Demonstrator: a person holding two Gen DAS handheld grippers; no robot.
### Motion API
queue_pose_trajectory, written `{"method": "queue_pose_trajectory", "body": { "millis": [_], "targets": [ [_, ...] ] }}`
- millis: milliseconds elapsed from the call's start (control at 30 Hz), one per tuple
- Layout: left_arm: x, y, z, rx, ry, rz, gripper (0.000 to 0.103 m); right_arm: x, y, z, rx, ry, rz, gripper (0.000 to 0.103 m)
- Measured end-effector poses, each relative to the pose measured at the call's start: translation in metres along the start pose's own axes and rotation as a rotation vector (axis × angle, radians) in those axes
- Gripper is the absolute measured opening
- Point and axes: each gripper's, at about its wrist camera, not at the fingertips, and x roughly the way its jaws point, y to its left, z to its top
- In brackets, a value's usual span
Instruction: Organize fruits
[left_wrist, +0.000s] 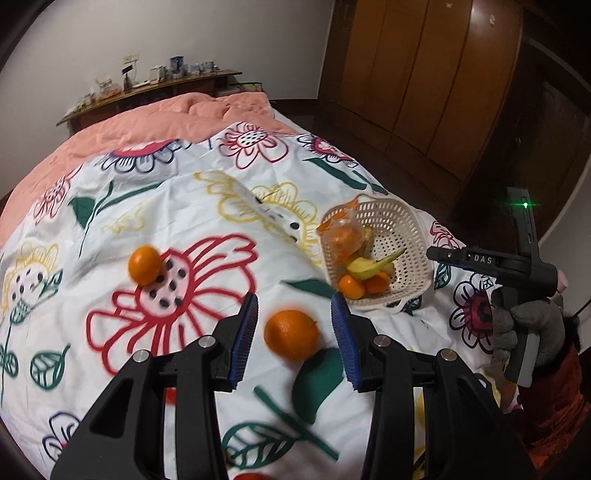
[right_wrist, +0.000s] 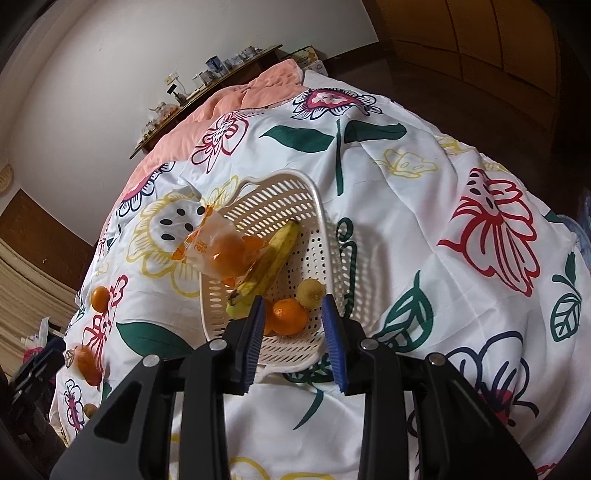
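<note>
Lower centre of the left wrist view: left gripper (left_wrist: 294, 334), jaws spread wide, nothing clamped. An orange (left_wrist: 291, 334) lies on the floral bedsheet (left_wrist: 110, 229) between the blue pads (left_wrist: 243, 339), touching neither; slightly blurred. A smaller orange (left_wrist: 144, 265) sits on the sheet at centre left, on a red flower print, well apart from the gripper. White basket (left_wrist: 413, 236) at centre right of that frame, resting on the sheet. It holds a banana (left_wrist: 369, 266), two oranges at its near edge, and a clear bag of oranges (left_wrist: 341, 236) leaning over its left rim. At the right edge a gloved hand (left_wrist: 524, 325) grips the other tool's handle.

Right wrist view, lower centre: right gripper (right_wrist: 293, 328), jaws released, gripping nothing, hovering at the basket's (right_wrist: 280, 192) near rim. Seen between the pads (right_wrist: 334, 347): an orange in the basket (right_wrist: 290, 315). Just beside it, a yellow-green round fruit (right_wrist: 310, 293), type unclear. The banana (right_wrist: 269, 264) runs diagonally across the basket, with the bag (right_wrist: 218, 251) draped over the left rim. Two loose oranges (right_wrist: 100, 298) and (right_wrist: 88, 363) show on the sheet at left, the lower one blurred.

Pink quilt (left_wrist: 166, 118) at the upper part of the bed; a wooden shelf with small items (left_wrist: 155, 85) behind it; a wooden wardrobe (left_wrist: 424, 74) at upper right.
</note>
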Motion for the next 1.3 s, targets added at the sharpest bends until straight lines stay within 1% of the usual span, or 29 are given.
{"method": "queue_pose_trajectory", "body": {
  "millis": [133, 267, 367, 433, 600, 700, 833, 967, 1067, 1233, 1300],
  "targets": [
    [0.004, -0.013, 0.012, 0.035, -0.012, 0.0, 0.042, -0.001, -0.007, 0.0, 0.011, -0.005, 0.003, 0.032],
    [0.008, -0.007, 0.017, 0.013, -0.012, 0.019, 0.042, -0.003, -0.011, 0.0, 0.015, -0.013, 0.012, 0.032],
    [0.01, 0.009, 0.016, -0.03, -0.001, 0.054, 0.042, -0.004, -0.014, -0.001, 0.022, -0.015, 0.019, 0.032],
    [0.008, 0.026, 0.015, -0.068, 0.002, 0.084, 0.043, -0.003, -0.015, -0.001, 0.023, -0.013, 0.02, 0.032],
    [-0.006, 0.07, 0.012, -0.169, -0.016, 0.142, 0.043, -0.001, -0.014, -0.002, 0.023, -0.008, 0.02, 0.032],
    [-0.012, 0.092, 0.008, -0.22, -0.022, 0.164, 0.043, 0.0, -0.01, -0.003, 0.016, -0.004, 0.022, 0.032],
    [-0.016, 0.116, 0.003, -0.286, -0.03, 0.197, 0.052, 0.003, -0.004, -0.004, 0.008, 0.004, 0.026, 0.032],
    [-0.004, 0.132, 0.001, -0.32, -0.005, 0.199, 0.052, 0.004, -0.002, -0.005, 0.008, 0.007, 0.028, 0.033],
    [0.013, 0.137, 0.0, -0.319, 0.019, 0.218, 0.053, 0.004, -0.004, -0.005, 0.018, 0.007, 0.029, 0.04],
    [0.039, 0.145, 0.0, -0.307, 0.067, 0.244, 0.053, 0.003, -0.008, -0.004, 0.028, 0.003, 0.028, 0.04],
    [0.045, 0.146, 0.0, -0.294, 0.073, 0.269, 0.053, 0.003, -0.009, -0.004, 0.029, 0.004, 0.028, 0.04]
  ]
}}
